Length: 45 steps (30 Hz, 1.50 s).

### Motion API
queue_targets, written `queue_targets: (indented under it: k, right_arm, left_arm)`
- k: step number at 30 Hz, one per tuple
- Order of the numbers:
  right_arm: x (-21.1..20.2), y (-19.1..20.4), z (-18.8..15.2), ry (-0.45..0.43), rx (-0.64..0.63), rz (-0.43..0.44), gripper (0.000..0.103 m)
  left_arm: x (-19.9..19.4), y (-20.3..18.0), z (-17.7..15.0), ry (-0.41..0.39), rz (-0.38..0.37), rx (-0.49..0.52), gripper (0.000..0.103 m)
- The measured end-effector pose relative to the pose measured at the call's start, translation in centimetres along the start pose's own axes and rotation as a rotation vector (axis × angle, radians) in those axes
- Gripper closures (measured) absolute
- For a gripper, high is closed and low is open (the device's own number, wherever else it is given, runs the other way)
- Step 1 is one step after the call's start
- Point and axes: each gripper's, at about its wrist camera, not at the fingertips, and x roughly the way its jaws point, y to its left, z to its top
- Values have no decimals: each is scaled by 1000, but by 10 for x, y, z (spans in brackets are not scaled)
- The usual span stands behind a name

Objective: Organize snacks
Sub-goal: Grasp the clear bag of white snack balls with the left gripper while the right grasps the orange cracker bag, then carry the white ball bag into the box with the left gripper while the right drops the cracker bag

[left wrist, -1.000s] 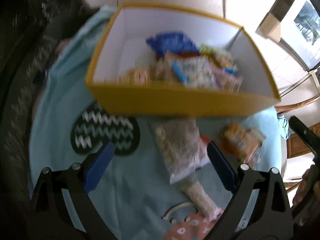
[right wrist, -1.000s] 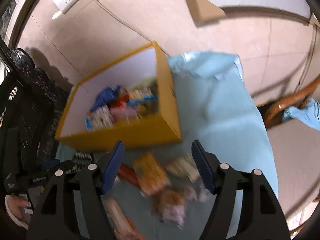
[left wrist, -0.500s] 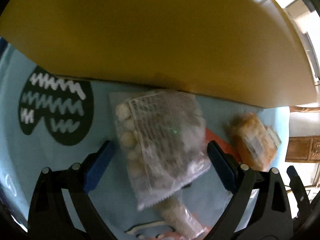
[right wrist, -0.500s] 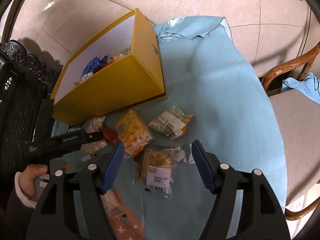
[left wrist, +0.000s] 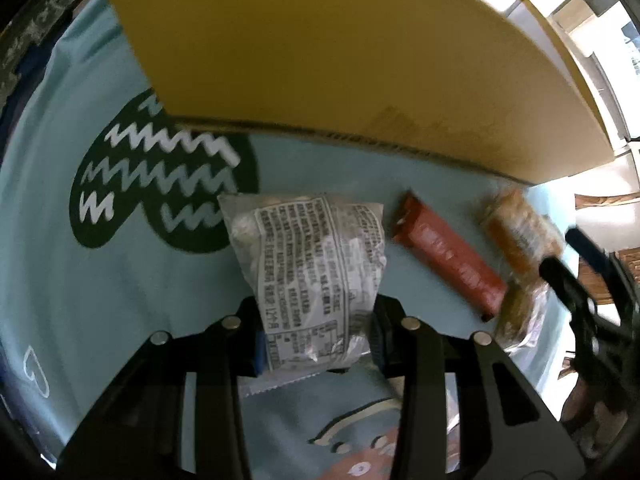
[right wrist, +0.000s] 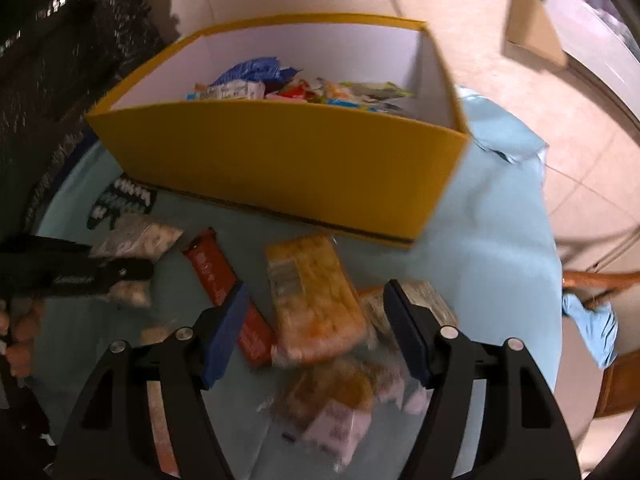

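Your left gripper [left wrist: 318, 330] was wide apart a sec ago, w/ the clear snack bag [left wrist: 312, 268] lying free between the fingers — now the jaws are closing and the pads pinch the bag's near end. The bag lies on the blue cloth [left wrist: 120, 300], just in front of the yellow box [right wrist: 280, 168]. So the pick is nearly done, I think; next is the lift into the box. Your right gripper [right wrist: 316, 332] hangs w/ jaws apart over the orange pack [right wrist: 316, 304] — nothing is held.

Yellow box [right wrist: 280, 160], light-blue cloth [right wrist: 492, 240]
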Motion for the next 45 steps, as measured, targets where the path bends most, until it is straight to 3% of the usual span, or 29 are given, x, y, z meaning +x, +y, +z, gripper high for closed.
queue_targets:
  k: [2, 5, 8, 14, 25, 33, 39, 45]
  right_arm:
    - [23, 1, 5, 71, -30, -17, 33]
    - [52, 5, 0, 152, -91, -38, 51]
    - [45, 2, 0, 124, -39, -27, 53]
    - [-8, -5, -1, 22, 51, 84, 54]
    - [-90, -20, 0, -110, 154, 208, 53]
    - [-109, -25, 51, -216, 182, 228, 53]
    - [-89, -36, 94, -239, 236, 253, 53]
    - [-48, -42, 127, -195, 282, 235, 51]
  left_arm:
    - [1, -1, 2, -1, -10, -6, 65]
    - [1, 3, 3, -3, -13, -2, 64]
    - [3, 2, 5, -5, -9, 3, 64]
    - [-14, 5, -10, -13, -17, 11, 64]
    - [-114, -10, -16, -178, -88, 95, 64]
    - [-166, -39, 30, -308, -118, 140, 63]
    - [-160, -50, 79, -315, -119, 123, 63]
    - [-132, -49, 120, -285, -107, 95, 61]
